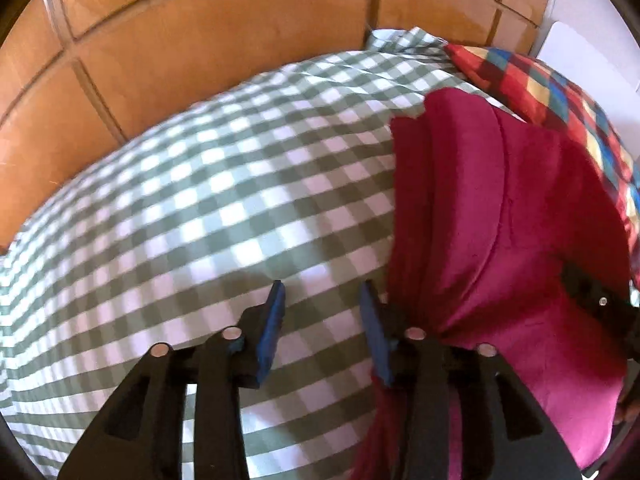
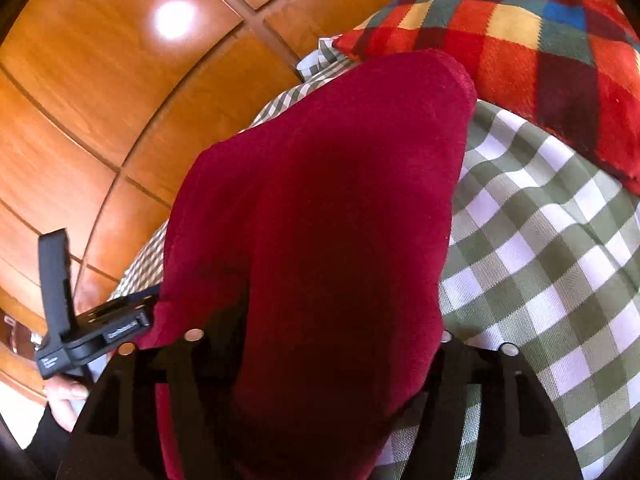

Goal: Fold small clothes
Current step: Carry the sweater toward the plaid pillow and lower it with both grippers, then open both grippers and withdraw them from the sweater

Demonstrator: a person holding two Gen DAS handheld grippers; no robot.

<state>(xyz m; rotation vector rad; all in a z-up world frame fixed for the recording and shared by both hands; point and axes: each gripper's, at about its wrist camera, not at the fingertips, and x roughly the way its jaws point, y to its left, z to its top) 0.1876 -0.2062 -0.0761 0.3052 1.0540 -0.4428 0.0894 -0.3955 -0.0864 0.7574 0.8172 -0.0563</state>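
1. One crimson, soft-napped garment point(image 1: 500, 216) is seen, lying rumpled on the green-and-white checked bedcover point(image 1: 208, 184), toward its right in the left wrist view.
2. One red, blue and yellow plaid cushion point(image 2: 520, 40) is counted at the far end of the bedcover, just beyond the garment.
3. Two grippers are counted. The left gripper point(image 1: 322, 328) is held over bare check, its blue-padded fingers point(image 1: 272, 320) set partly apart with nothing between them; the garment's edge is touched by the right-hand finger.
4. The right gripper point(image 2: 320, 344) is draped over by the garment, its fingertips hidden; whether cloth is clamped cannot be told.
5. Orange-brown wooden panelling point(image 1: 200, 40) is seen behind the bed.
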